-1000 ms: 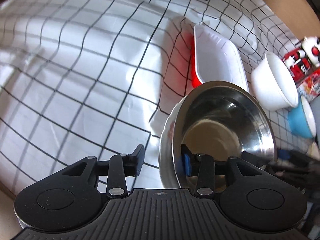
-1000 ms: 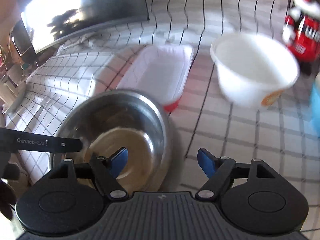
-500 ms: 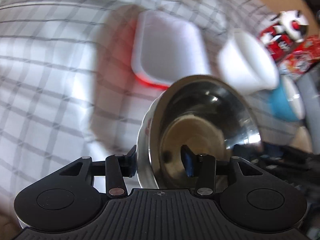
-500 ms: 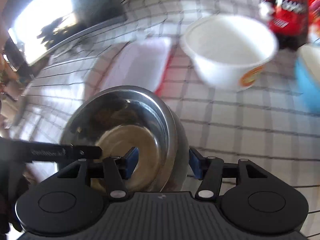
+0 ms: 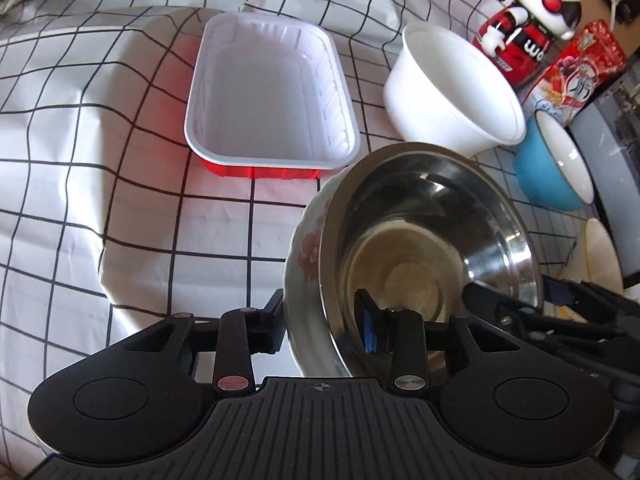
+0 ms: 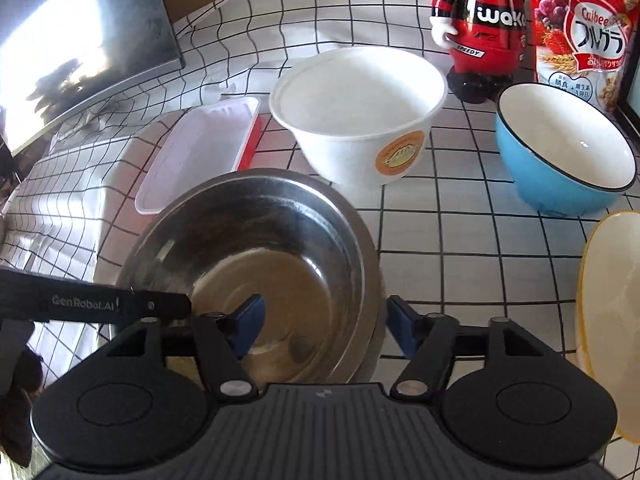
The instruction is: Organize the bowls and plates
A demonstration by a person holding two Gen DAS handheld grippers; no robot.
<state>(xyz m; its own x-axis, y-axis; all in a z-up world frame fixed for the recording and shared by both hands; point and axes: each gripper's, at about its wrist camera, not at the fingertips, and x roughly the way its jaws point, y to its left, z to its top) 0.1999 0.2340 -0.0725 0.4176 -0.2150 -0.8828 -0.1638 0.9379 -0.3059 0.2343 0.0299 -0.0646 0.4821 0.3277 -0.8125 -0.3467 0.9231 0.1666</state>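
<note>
A steel bowl (image 5: 420, 248) sits nested inside a floral white bowl (image 5: 306, 248). My left gripper (image 5: 324, 312) is shut on their near rim, one finger outside and one inside. The steel bowl also shows in the right wrist view (image 6: 256, 256). My right gripper (image 6: 324, 320) straddles the opposite rim, one blue pad inside and one outside; I cannot see whether the pads touch it. A white paper bowl (image 6: 360, 112), a blue bowl (image 6: 564, 152) and a red tray with white inside (image 5: 268, 100) stand behind.
A red robot figure (image 6: 480, 28) and a cereal bag (image 6: 584, 28) stand at the back right. A yellow-rimmed bowl (image 6: 612, 320) is at the right edge. A dark monitor (image 6: 80, 40) is at the back left. A checked cloth (image 5: 100, 200) covers the table.
Both grippers closed in around the nested bowls' rims. The view swung so the tray and bowls now lie straight ahead.
</note>
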